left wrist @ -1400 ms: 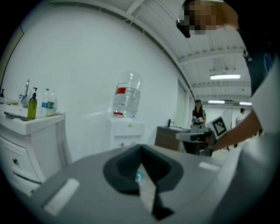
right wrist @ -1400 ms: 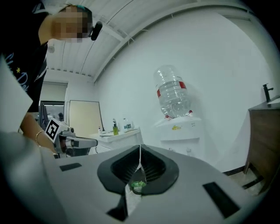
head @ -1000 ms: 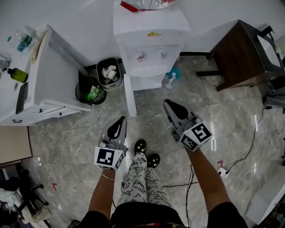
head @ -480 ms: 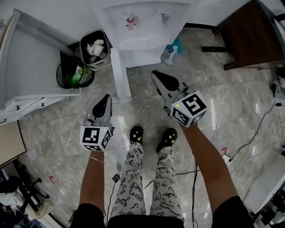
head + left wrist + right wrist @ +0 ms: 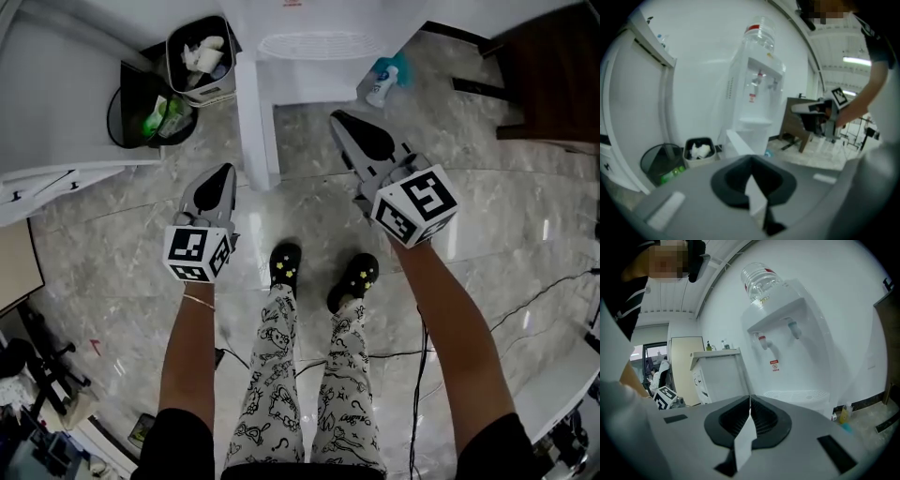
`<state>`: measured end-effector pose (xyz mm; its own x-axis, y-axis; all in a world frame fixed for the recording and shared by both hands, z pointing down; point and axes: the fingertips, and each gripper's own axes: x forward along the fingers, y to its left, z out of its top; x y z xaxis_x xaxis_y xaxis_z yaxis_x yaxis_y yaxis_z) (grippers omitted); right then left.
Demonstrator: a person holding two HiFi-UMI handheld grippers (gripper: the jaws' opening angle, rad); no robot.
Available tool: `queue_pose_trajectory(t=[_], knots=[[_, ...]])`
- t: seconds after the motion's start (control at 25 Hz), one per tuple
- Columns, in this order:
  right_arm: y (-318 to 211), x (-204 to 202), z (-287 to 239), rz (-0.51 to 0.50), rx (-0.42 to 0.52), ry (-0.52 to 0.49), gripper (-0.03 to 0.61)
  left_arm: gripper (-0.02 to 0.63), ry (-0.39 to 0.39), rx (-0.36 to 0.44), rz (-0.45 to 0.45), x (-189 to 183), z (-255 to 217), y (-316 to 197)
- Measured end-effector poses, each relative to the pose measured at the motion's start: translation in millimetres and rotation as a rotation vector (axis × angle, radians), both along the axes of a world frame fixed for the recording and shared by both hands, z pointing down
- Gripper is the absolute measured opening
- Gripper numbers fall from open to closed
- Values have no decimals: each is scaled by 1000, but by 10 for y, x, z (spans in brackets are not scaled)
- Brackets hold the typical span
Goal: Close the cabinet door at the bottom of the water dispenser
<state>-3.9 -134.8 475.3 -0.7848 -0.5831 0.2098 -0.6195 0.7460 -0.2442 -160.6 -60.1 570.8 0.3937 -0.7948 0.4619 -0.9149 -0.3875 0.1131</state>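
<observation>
Water dispenser (image 5: 314,70) nearer; bottle (image 5: 760,280) only in gripper views.

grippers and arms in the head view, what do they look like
The left gripper and right gripper are grey tapered shells with black inlays, each carrying a white cube of black square markers. No sleeves reach the forearms; a thin bracelet circles the left wrist.

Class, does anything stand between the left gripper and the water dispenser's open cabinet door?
Nothing visible does. The left gripper hovers to the left of the open cabinet door, with only bare floor showing between them. The trash bins stand further back, off that line.
</observation>
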Motion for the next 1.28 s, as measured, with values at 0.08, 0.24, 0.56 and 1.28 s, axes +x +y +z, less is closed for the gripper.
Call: queue_pose_trajectory(t=[0.08, 0.24, 0.56, 1.28], knots=[[-63, -19, 37, 4, 2, -17, 17, 0, -12, -7, 1, -32, 108, -24], [-168, -42, 33, 29, -15, -86, 17, 0, 1, -28, -22, -55, 251, -45], [-295, 14, 147, 54, -45, -103, 17, -1, 15, -50, -40, 49, 452, -83], [-354, 534, 97, 85, -34, -109, 17, 1, 48, -37, 75, 994, 456, -353]])
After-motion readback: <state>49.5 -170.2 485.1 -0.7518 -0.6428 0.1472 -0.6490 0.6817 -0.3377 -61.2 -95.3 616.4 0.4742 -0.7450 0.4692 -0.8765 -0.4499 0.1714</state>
